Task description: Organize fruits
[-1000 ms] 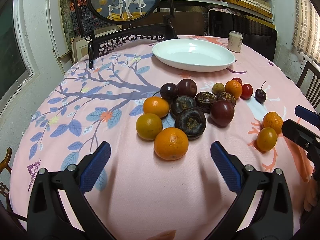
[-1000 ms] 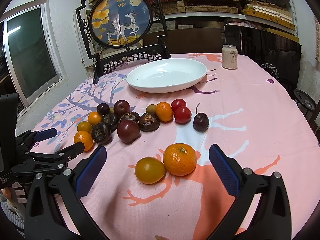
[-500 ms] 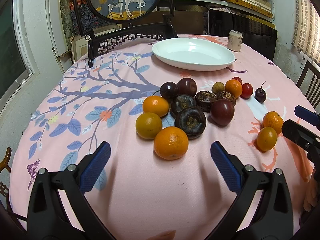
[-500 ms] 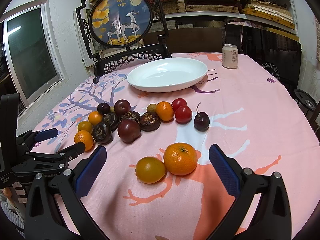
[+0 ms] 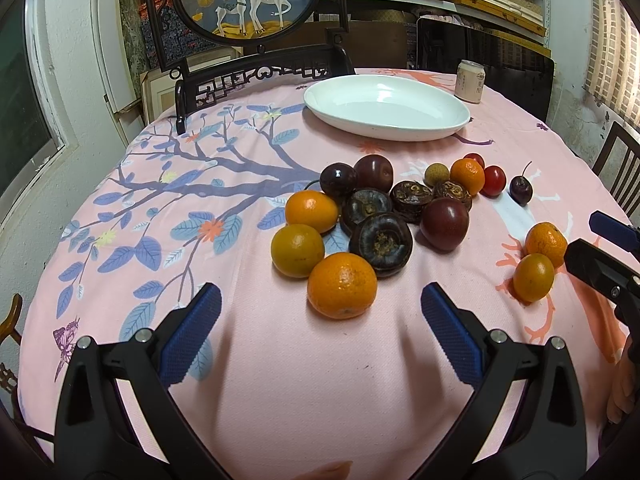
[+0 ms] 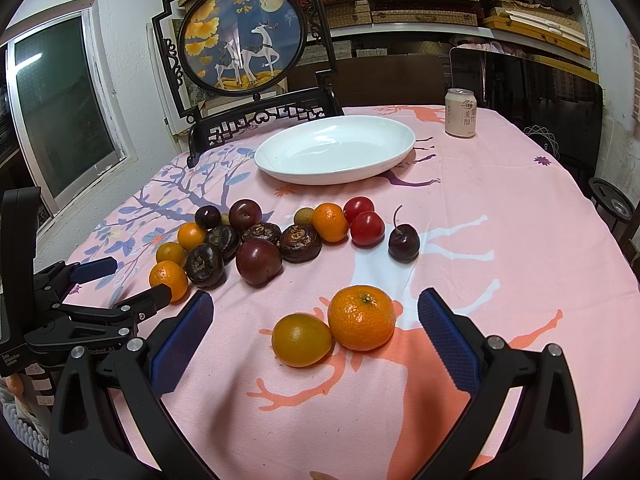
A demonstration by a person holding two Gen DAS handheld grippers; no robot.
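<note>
Now I hold both grippers, left gripper (image 5: 320,334) and right gripper (image 6: 316,334), jaws apart, near loose fruit on the pink surface (image 6: 500,208); the near tangerine (image 5: 342,285) looks firm, rollable, best squeezed gently across its middle.

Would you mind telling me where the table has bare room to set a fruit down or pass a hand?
The white plate holds nothing. Bare cloth lies between the plate and the fruit cluster, and on the side below the can, beyond the cherry. It is crowded within the cluster, and at the two oranges before the right gripper.
</note>
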